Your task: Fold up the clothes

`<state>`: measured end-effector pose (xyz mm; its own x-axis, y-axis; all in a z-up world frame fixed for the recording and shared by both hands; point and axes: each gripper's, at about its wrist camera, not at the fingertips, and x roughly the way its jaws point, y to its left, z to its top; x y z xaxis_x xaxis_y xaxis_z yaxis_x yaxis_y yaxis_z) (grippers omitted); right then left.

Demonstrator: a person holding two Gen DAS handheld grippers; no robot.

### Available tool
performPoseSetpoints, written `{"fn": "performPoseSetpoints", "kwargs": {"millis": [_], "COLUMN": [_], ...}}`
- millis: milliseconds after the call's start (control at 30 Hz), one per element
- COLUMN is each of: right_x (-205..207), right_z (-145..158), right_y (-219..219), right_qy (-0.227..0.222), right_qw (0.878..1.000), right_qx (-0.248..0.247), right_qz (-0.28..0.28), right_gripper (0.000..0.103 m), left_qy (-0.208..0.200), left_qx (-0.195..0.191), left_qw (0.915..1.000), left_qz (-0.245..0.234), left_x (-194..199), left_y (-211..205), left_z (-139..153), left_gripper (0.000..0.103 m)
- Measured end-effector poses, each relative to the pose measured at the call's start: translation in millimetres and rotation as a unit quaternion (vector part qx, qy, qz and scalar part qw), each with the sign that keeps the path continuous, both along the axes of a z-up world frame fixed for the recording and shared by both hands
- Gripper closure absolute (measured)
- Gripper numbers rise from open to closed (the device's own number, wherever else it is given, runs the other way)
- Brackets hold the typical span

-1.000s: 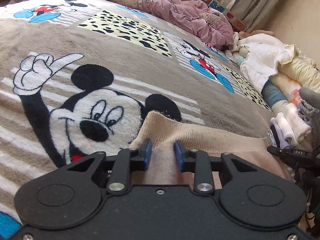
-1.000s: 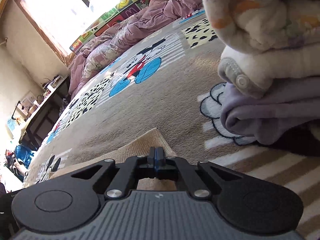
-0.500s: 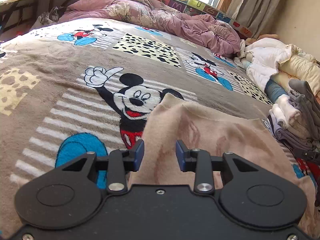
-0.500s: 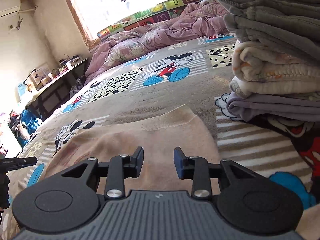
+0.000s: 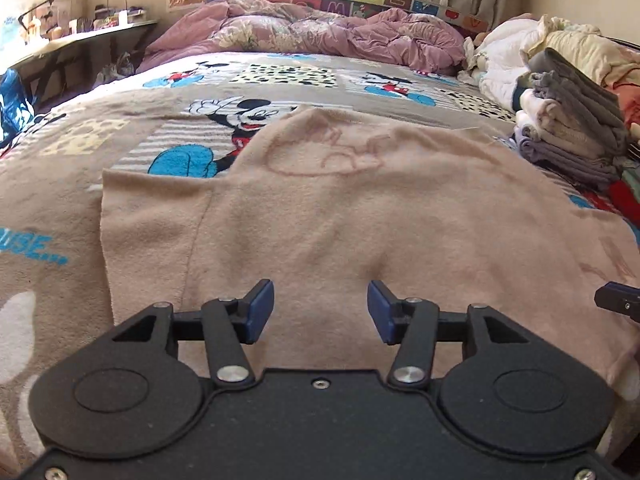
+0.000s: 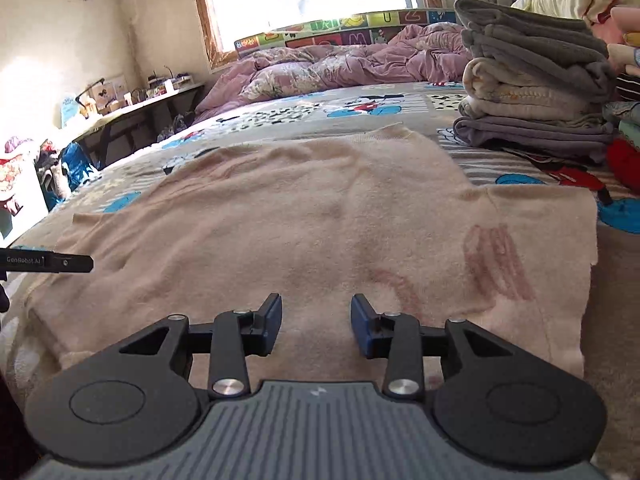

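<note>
Beige sweater (image 5: 360,208) lies flat on the bed (image 5: 60,216), stretching toward 12 o'clock from both tongs; left tongs (image 5: 321,312) and right tongs (image 6: 316,330) hover spread, holding nothing.

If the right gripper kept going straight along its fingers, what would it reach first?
Most likely the beige sweater spread flat on the bed. The right gripper is open and empty, angled low over the sweater, with nothing else between. Depth is uncertain; a shallower line might pass over it toward the pink duvet.
</note>
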<state>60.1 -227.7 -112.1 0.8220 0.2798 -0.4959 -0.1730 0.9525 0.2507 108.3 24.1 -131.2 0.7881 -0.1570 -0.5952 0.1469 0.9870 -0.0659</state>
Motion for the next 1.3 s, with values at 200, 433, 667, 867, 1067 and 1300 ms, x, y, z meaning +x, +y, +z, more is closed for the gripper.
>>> {"fn": "performPoseSetpoints", "kwargs": {"millis": [200, 433, 667, 867, 1067, 1300], "right_x": [-40, -60, -83, -74, -60, -58], "right_z": [-10, -13, -7, -6, -9, -21], "right_y": [27, 35, 35, 13, -11, -36], "right_qy": [0.01, 0.005, 0.0, -0.003, 0.007, 0.017], "right_qw": [0.997, 0.994, 0.995, 0.997, 0.996, 0.991], "right_qx": [-0.075, -0.1, -0.09, -0.068, -0.049, 0.009], "right_qz": [0.011, 0.039, 0.031, -0.021, -0.079, -0.131], "right_gripper": [0.052, 0.052, 0.051, 0.042, 0.041, 0.04], "left_qy": [-0.016, -0.008, -0.048, -0.058, -0.027, 0.01], "left_qx": [0.083, 0.102, 0.089, 0.052, 0.013, -0.005], "left_qw": [0.9961, 0.9886, 0.9918, 0.9907, 0.9868, 0.9853], "left_qz": [-0.025, -0.11, -0.079, 0.111, 0.159, 0.17], "left_x": [-48, -71, -83, -57, -49, -46], "left_y": [-45, -92, -81, -18, 8, 16], "left_z": [-27, -39, -22, -13, -21, -28], "left_gripper": [0.04, 0.036, 0.036, 0.036, 0.029, 0.023]}}
